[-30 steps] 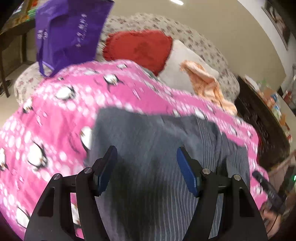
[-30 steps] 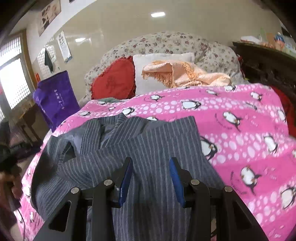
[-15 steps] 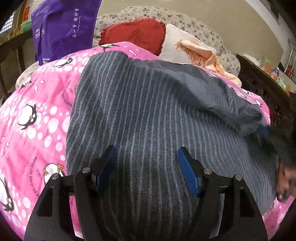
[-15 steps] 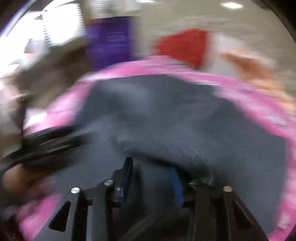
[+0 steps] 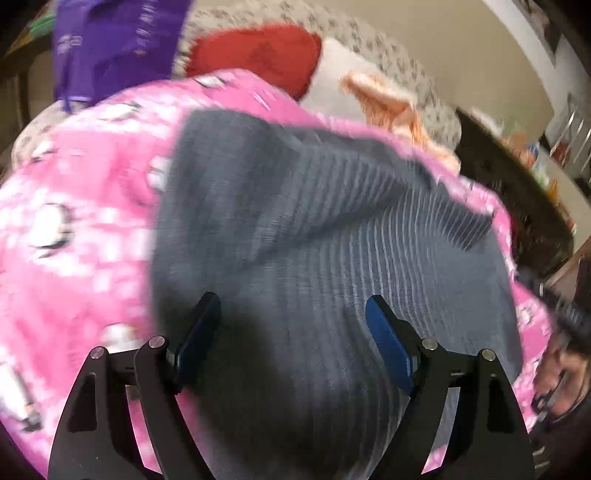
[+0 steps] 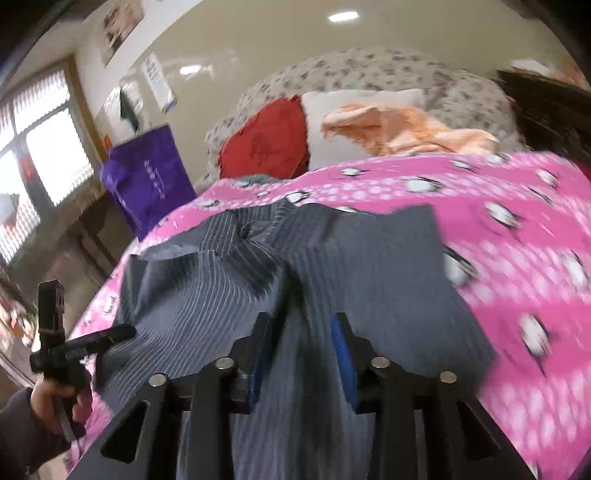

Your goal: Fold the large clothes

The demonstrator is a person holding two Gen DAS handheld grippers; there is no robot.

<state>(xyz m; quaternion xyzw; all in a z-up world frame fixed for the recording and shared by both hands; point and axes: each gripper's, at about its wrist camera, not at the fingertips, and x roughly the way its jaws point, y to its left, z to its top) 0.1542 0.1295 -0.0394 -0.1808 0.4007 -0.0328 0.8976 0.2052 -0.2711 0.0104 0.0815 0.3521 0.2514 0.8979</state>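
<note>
- Right gripper (image 6: 301, 354) pinches my grey striped jacket (image 6: 332, 266), mid-fold, I judge.
- Left gripper (image 5: 291, 343) gapes wide, empty.
- Next: lay that fold flat on the pink blanket (image 6: 517, 229).

Soft ceiling-lamp (image 6: 342, 16) light, heavy motion blur (left view worst), fisheye-bent edges

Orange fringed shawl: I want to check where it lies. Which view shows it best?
The right wrist view: the orange shawl lies whole and fairly sharp across the white pillow. The left wrist view shows it blurred and small.
</note>
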